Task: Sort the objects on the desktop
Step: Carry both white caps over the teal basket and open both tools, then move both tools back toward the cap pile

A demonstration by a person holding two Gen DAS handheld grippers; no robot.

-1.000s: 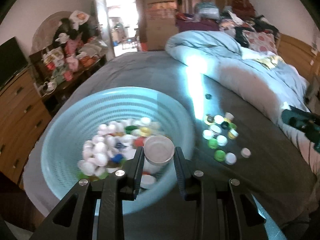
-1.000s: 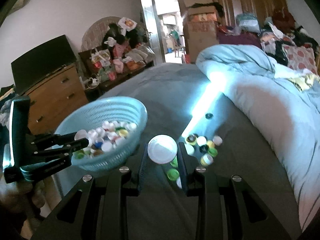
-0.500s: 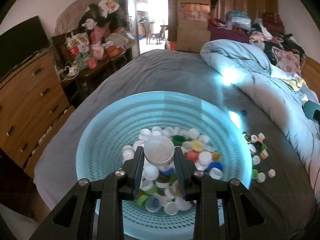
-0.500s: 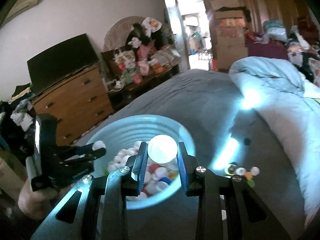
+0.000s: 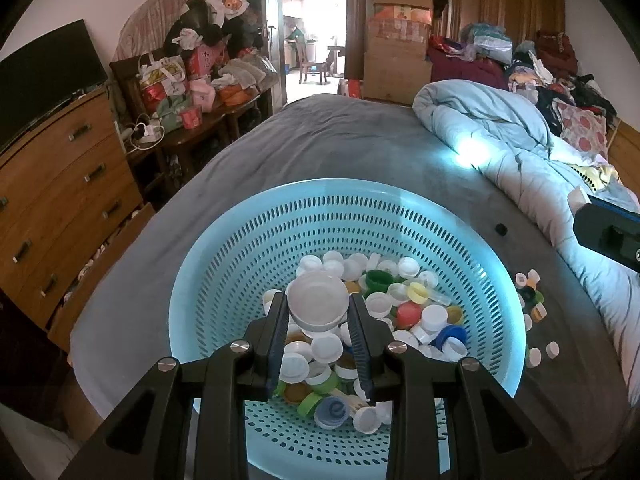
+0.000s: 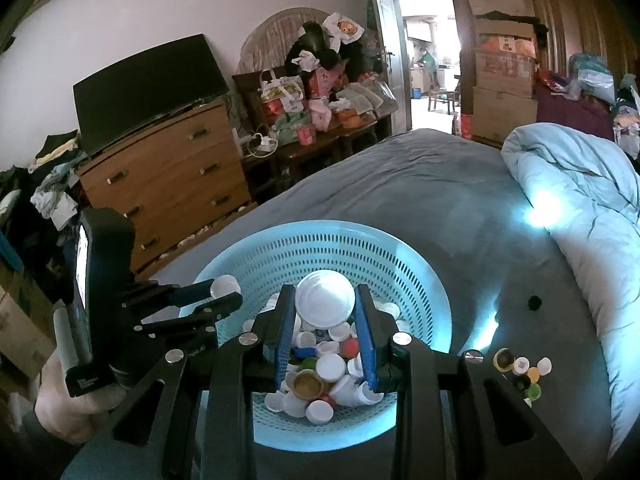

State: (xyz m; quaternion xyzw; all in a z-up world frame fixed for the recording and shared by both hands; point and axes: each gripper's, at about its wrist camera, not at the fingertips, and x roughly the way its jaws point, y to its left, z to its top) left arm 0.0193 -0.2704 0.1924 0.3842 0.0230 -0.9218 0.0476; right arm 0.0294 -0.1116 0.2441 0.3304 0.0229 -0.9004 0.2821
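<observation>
My left gripper (image 5: 318,308) is clamped on a translucent white lid (image 5: 318,300), held above the heap of bottle caps (image 5: 400,312) in the light blue basket (image 5: 248,240). A second ago this gripper sat at the basket's near right rim; now it is well over the middle. My right gripper (image 6: 325,306) pinches a flat white cap (image 6: 325,299) between its blue pads (image 6: 366,332). A second ago it hung over the loose caps on the bed; half a second ago it reached the basket's edge, and now it is over the basket's pile. From the right wrist camera, my left gripper comes in over the basket's left rim. To the right of the basket a small cluster of caps (image 6: 520,372) lies on the grey bedspread (image 6: 420,184), with one dark cap (image 6: 534,301) apart, farther up. Beyond lie the rumpled blue duvet (image 5: 500,136) and the wooden dresser (image 6: 168,172).
</observation>
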